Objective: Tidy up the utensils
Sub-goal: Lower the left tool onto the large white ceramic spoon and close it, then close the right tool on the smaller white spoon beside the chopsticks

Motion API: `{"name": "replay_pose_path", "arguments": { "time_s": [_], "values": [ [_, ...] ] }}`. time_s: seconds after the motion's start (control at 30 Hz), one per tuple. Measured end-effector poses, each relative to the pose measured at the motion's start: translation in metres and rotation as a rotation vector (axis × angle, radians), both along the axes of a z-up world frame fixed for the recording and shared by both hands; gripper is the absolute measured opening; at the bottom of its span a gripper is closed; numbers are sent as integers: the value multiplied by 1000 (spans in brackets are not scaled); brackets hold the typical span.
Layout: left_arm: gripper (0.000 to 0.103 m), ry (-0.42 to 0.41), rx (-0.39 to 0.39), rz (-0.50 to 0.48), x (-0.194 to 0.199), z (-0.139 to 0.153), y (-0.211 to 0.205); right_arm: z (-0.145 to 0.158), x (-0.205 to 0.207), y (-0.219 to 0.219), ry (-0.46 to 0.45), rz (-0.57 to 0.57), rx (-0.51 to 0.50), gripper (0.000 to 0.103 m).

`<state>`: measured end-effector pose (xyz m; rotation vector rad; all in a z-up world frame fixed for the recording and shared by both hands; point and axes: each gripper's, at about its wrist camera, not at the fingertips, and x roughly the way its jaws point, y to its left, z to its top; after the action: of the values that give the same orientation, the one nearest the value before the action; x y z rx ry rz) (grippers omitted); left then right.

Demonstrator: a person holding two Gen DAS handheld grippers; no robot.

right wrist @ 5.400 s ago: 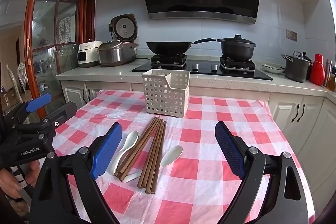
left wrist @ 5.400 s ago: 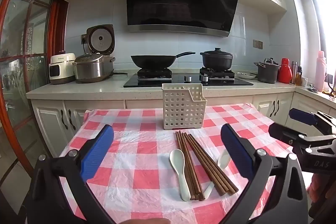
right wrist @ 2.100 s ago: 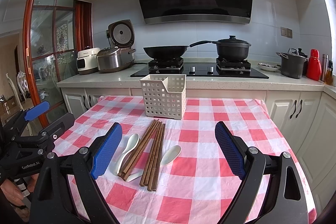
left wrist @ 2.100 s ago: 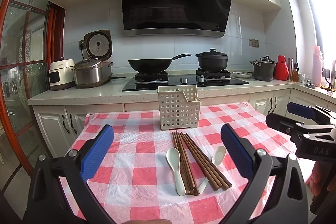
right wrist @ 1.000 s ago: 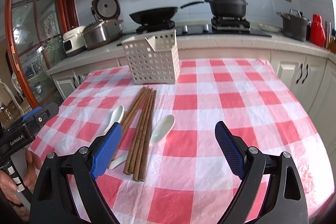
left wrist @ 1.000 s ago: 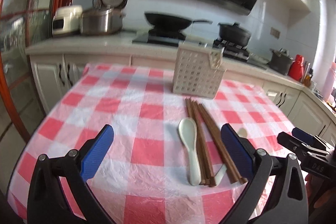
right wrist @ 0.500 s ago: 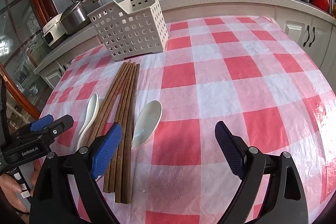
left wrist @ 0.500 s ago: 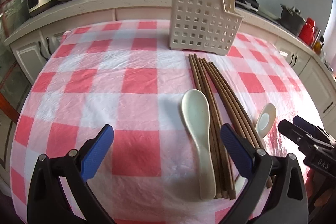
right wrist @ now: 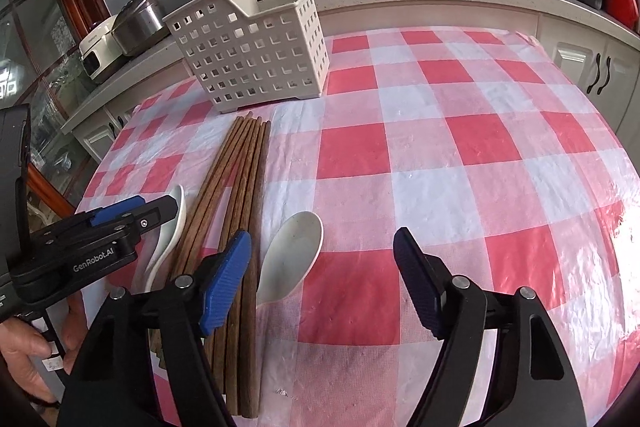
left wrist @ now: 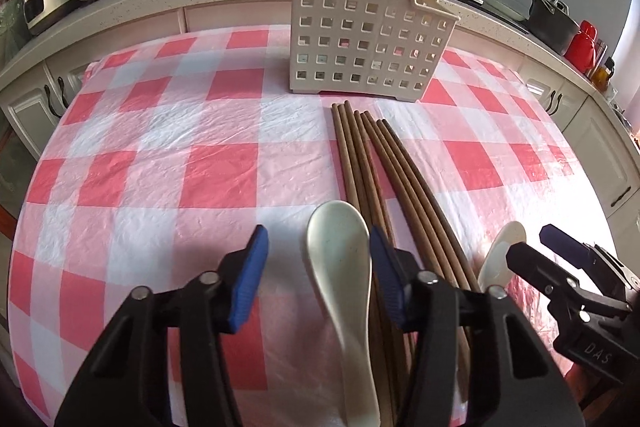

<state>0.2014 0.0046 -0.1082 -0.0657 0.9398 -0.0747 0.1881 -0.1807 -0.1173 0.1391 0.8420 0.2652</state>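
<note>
Pickup step: left gripper (left wrist: 316,267) and right gripper (right wrist: 322,267), jaws just closing but still apart, each straddle a white spoon (left wrist: 340,259) beside chopsticks (left wrist: 376,167); next clamp, lift into basket (left wrist: 360,23).

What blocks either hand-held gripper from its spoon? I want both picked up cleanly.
Nothing visible does. The left hand-held gripper, jaws just closing, straddles the left white spoon; the right hand-held gripper straddles the right white spoon. The brown chopsticks lie alongside both spoons.
</note>
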Motion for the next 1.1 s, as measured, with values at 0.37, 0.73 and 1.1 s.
{"name": "replay_pose_path", "arguments": {
  "time_s": [0.37,0.73,1.1],
  "values": [
    [46,21,-5,-17,5,-9,-8,3,5,8,-14,29,-4,65],
    [35,5,-42,-5,4,-10,4,-7,5,11,11,20,5,60],
    [35,-69,17,-6,-11,0,1,-15,4,20,29,6,-26,30]
  ]
}}
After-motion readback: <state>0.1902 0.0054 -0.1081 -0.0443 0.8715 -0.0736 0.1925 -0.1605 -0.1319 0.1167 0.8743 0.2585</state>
